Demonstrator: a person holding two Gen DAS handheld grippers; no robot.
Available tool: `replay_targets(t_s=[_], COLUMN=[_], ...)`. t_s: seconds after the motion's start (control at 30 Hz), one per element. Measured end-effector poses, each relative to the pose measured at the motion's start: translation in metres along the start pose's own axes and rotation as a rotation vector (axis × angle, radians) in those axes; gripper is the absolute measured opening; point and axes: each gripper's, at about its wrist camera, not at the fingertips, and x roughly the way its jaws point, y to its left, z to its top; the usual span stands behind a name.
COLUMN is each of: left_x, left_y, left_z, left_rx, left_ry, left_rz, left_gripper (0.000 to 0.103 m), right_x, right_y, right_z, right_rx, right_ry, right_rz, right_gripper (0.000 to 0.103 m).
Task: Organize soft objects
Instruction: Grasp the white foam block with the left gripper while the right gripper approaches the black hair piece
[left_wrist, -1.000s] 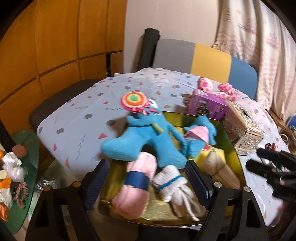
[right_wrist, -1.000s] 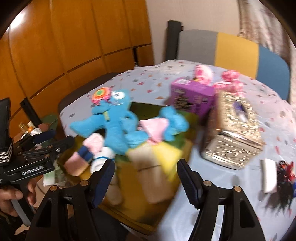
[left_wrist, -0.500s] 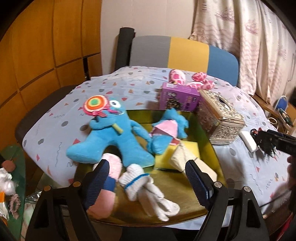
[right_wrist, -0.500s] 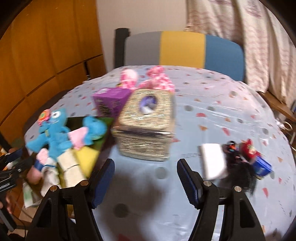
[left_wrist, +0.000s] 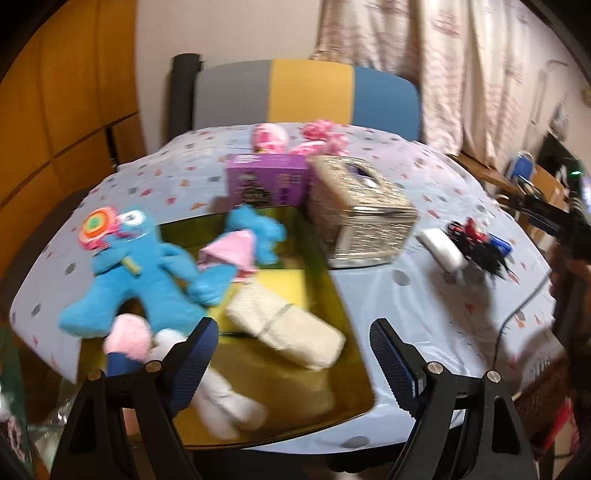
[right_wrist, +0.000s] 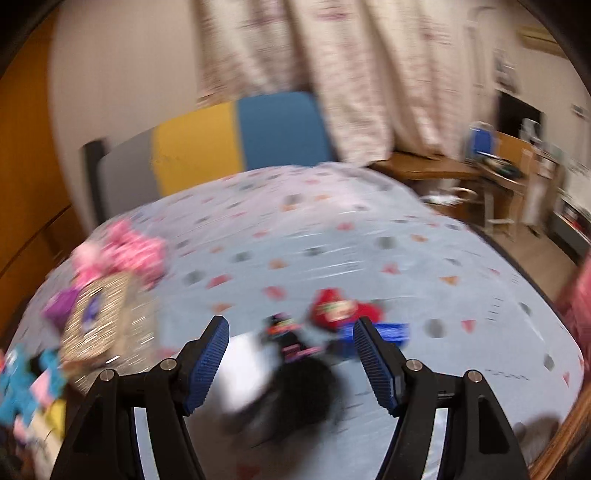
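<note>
**Both claws wide and empty above the table**

The left gripper (left_wrist: 291, 354) hangs with its jaws spread wide, holding nothing, over the near part of a gold tray (left_wrist: 343, 295). Between its blue-padded fingers (left_wrist: 194, 360) lies a cream rolled towel (left_wrist: 284, 330) on the tray. The right gripper (right_wrist: 290, 363) is likewise wide and empty, pointed down at the table's right side; in the left view only its dark tip shows, at the far right edge.

The right view is heavily smeared. A black furry item (right_wrist: 295, 398) and a white pad (right_wrist: 240, 373) sit between its fingers, with a red piece (right_wrist: 340, 310) just beyond, but their shapes cannot be made out.

In the tray a big blue plush doll (left_wrist: 136, 273) sprawls at the left, its head lapping over the rim onto the dotted tablecloth (left_wrist: 399, 295). A smaller blue doll in pink (left_wrist: 240, 251) lies beside it, touching a yellow cloth (left_wrist: 284, 284). A pink yarn ball (left_wrist: 125, 339) and white sock (left_wrist: 225, 402) are partly hidden behind the left finger.
</note>
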Motion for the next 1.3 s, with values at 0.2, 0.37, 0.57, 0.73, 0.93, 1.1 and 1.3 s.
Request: replay_targets(t_s=[0.2, 0.37, 0.57, 0.73, 0.93, 1.1, 1.3], left_x=[0.012, 0.024, 0.041, 0.062, 0.09, 0.126, 0.178], left_y=[-0.034, -0.06, -0.086, -0.119, -0.162, -0.195, -0.227], left_z=[0.007, 0.011, 0.018, 0.023, 0.035, 0.058, 0.093], left_rx=[0.071, 0.14, 0.176, 0.218, 0.256, 0.243, 0.169], left_ry=[0.021, 0.035, 0.073, 0.115, 0.156, 0.187, 0.231], left_rz=[-0.045, -0.074, -0.133, -0.199, -0.265, -0.286, -0.27], left_gripper=[0.084, 0.084, 0.084, 0.084, 0.084, 0.082, 0.076], right_x=[0.012, 0.016, 0.02, 0.018, 0.011, 0.012, 0.015], right_y=[-0.055, -0.073, -0.075, -0.077, -0.089, -0.098, -0.101], right_z=[0.002, -0.005, -0.007, -0.007, -0.008, -0.009, -0.01], right_rx=[0.242, 0.336, 0.368, 0.383, 0.445, 0.493, 0.518], right_ry=[0.019, 0.067, 0.092, 0.079, 0.039, 0.042, 0.051], right_rz=[-0.048, -0.002, 0.012, 0.01, -0.005, 0.018, 0.057], right_gripper=[0.071, 0.071, 0.071, 0.071, 0.071, 0.071, 0.071])
